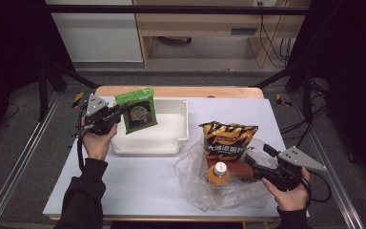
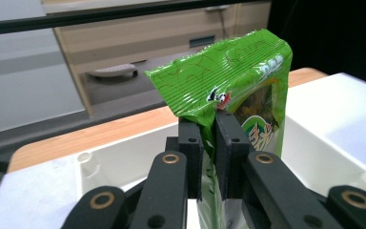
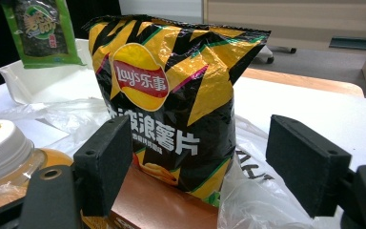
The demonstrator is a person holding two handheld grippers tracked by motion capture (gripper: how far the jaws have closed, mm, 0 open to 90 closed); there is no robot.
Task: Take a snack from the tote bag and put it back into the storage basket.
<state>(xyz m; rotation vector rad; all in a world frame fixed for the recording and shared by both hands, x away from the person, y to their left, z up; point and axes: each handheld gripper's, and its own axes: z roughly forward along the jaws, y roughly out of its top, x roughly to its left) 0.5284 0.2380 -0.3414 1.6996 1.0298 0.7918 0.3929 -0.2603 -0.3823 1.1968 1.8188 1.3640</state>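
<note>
We hold the green bag (image 1: 137, 110) tight in our left claw (image 1: 119, 113) over the tray (image 1: 181, 125) by the table's (image 1: 138, 183) far edge, so we lower it gently, then let go, while our right claw (image 1: 253, 155) waits wide open by the chips (image 1: 228, 139).

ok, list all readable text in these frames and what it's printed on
"Lay's乐事": red-and-yellow logo on the black-and-yellow chip bag.
"大波浪薯片": white characters lower on the same bag.
Green snack packet held by the left gripper: round label characters too blurred to read.
Orange bottle: small mark on its white cap, unreadable.
Clear plastic bag: dark print, illegible.
</note>
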